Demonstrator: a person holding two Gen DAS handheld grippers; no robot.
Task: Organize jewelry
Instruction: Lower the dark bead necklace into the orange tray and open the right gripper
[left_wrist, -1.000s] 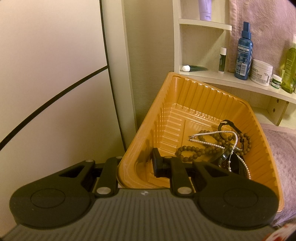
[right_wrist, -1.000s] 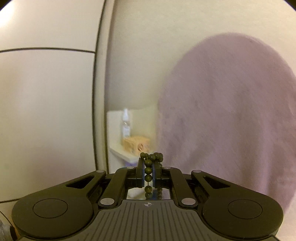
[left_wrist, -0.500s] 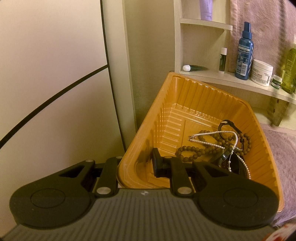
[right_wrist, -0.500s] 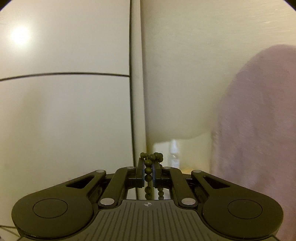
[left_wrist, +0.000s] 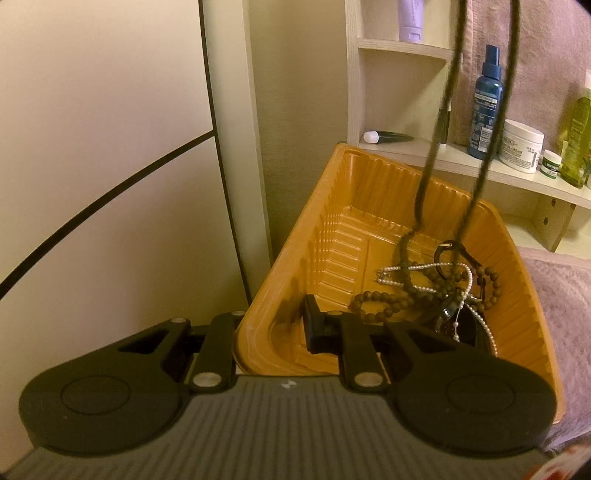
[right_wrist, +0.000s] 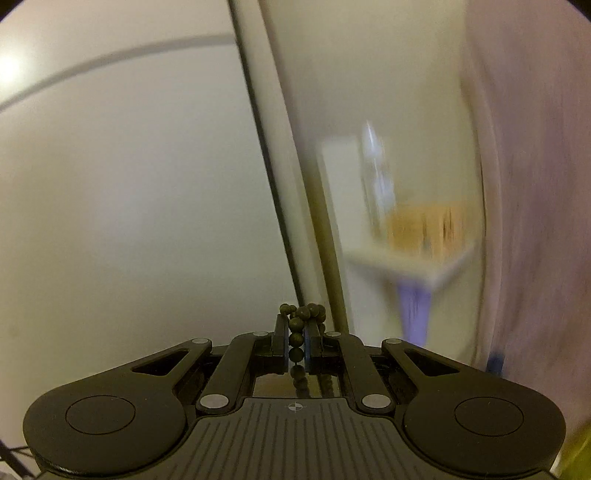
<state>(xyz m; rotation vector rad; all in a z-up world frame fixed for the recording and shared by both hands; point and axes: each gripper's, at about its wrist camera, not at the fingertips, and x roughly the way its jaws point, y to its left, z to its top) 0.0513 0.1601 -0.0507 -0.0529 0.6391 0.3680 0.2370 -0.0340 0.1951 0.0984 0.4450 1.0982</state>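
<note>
Two grippers were at work. At six o'clock of the orange tray (left_wrist: 332, 229), the left gripper (left_wrist: 273, 328) pinched its near rim. Overhead, the right gripper (right_wrist: 296, 345) clamped a dark bead strand (left_wrist: 428, 173), which hung straight down, its lower end reaching the jewelry pile (left_wrist: 436, 291) at the tray's four o'clock.

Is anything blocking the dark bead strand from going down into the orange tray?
Nothing visible does. The dark bead strand, clamped by the right gripper, hangs straight into the open orange tray, its low end already among the pearl string and brown beads. The left gripper grips the tray's near rim, off to the side.
</note>
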